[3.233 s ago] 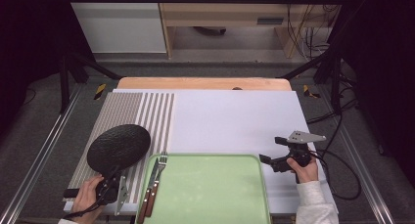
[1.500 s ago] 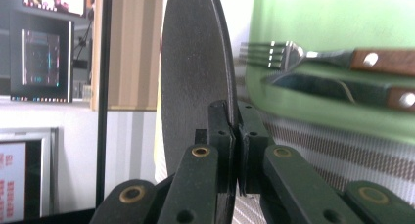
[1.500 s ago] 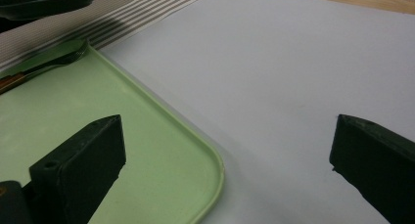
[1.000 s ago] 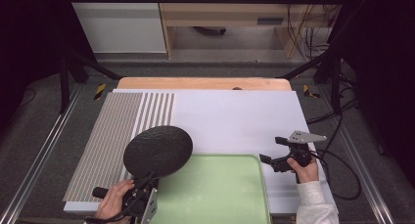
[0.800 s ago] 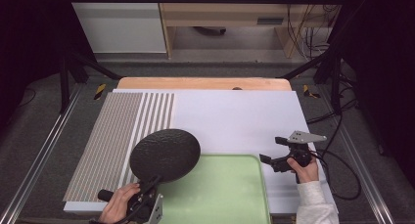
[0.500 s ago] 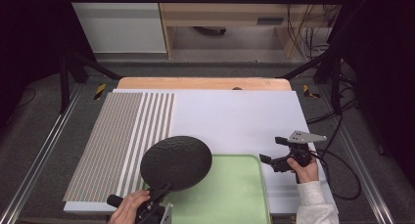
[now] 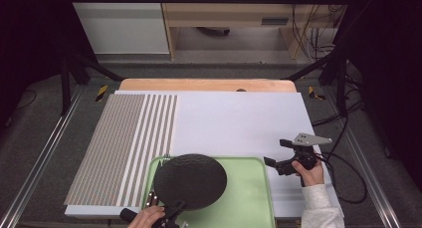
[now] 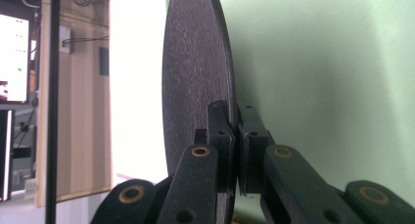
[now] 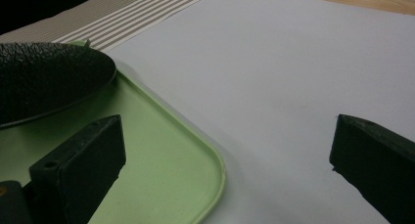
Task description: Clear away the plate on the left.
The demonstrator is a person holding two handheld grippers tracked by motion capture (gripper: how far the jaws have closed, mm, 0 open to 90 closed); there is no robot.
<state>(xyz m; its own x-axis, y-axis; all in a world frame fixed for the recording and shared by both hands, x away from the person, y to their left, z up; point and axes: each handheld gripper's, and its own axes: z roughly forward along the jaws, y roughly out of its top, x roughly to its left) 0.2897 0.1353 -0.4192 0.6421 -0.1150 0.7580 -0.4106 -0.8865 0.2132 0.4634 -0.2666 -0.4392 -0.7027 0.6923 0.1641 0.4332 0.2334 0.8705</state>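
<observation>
We hold the black plate (image 7: 189,181) by its near rim, flat over the left half of the green tray (image 7: 244,198) at the desk's (image 7: 239,118) front edge. Our left gripper (image 8: 234,150) has its jaws clamped tight on that rim. Our right gripper (image 7: 272,164) waits just right of the tray, jaws wide apart around nothing.

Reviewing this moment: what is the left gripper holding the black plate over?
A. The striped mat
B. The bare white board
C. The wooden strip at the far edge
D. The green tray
D. In the high view the left gripper pinches the rim of the black plate, and the plate lies over the left part of the green tray, right of the striped mat.
</observation>
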